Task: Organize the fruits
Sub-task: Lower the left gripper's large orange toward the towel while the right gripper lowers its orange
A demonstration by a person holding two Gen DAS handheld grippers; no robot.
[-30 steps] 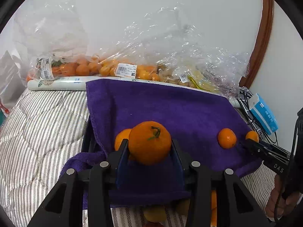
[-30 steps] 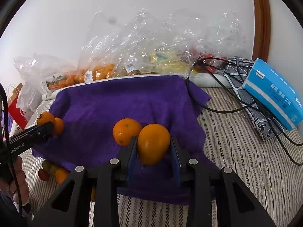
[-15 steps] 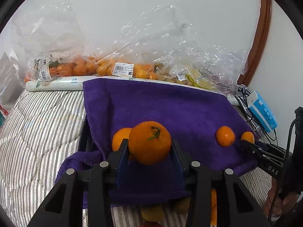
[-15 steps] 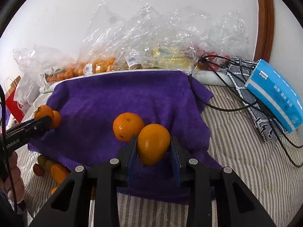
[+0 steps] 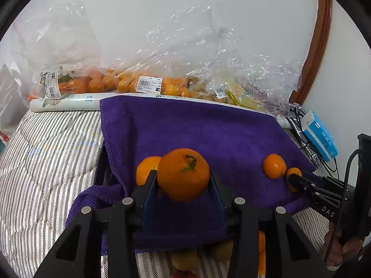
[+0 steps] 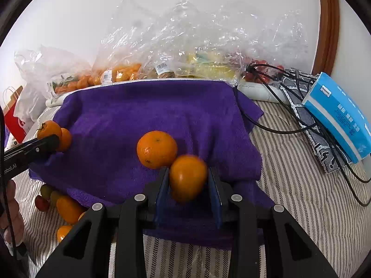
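Right wrist: purple towel point(image 6: 148, 115) over striped bedding point(image 6: 301, 185)

- A towel point(image 6: 143, 115) lies spread over the striped bedding point(image 6: 301, 185).
- Bags of fruit point(image 5: 148, 78) line the wall behind the towel.
- Each gripper holds a mandarin over the towel's near edge: left gripper point(image 5: 183, 185), right gripper point(image 6: 188, 180).
- Another mandarin point(image 6: 157, 149) lies on the towel, just left of the right gripper's fruit.
- Loose fruit point(image 6: 67, 208) lies on the bedding before the towel's left corner.
- A tissue pack point(image 6: 340, 118) and cables point(image 6: 289, 125) lie right of the towel.
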